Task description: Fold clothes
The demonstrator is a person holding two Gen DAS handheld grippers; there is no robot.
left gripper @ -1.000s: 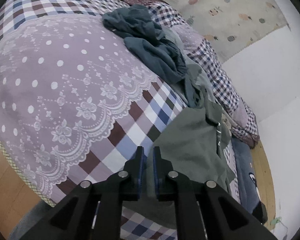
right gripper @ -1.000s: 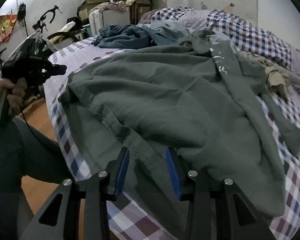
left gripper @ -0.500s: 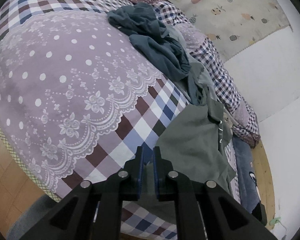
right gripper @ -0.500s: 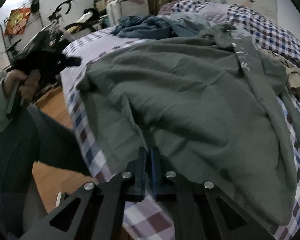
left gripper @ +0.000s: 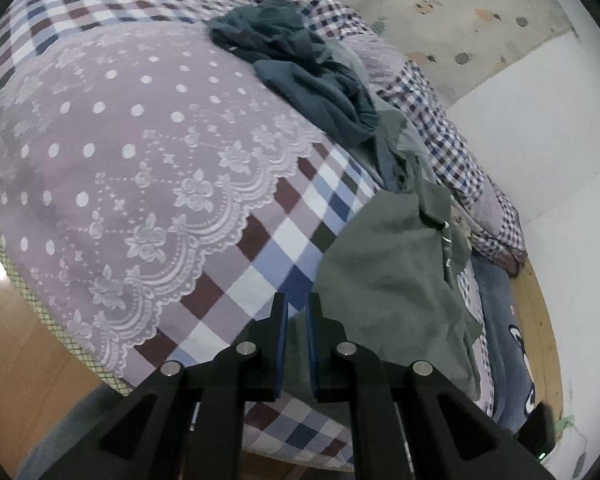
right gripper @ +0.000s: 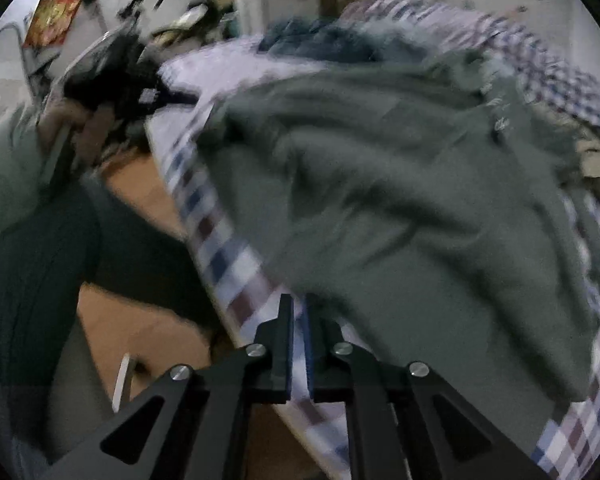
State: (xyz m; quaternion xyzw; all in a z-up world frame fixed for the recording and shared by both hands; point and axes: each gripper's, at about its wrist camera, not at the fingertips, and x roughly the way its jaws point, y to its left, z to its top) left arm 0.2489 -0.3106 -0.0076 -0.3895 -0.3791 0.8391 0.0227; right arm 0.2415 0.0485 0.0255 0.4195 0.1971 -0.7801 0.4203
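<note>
Grey-green top (left gripper: 392, 276), checked sheet (left gripper: 284, 256), lilac dotted lace cover (left gripper: 132, 140), blue-grey clothes (left gripper: 300, 68)

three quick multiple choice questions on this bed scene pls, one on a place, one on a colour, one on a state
1. Where do the dark blue clothes lie?
A. on the floor
B. on the bed, beyond the grey-green garment
C. hung on the wall

2. What colour is the lace-edged cover?
A. lilac
B. yellow
C. black

3. How do the jaws of the left hand-held gripper stand?
A. wide open
B. out of view
C. close together on the garment's edge

Answers: 1 B, they are heaped farther up the bed than the garment; 2 A, it is lilac with white dots; 3 C, only a narrow gap shows, with green cloth in it.
</note>
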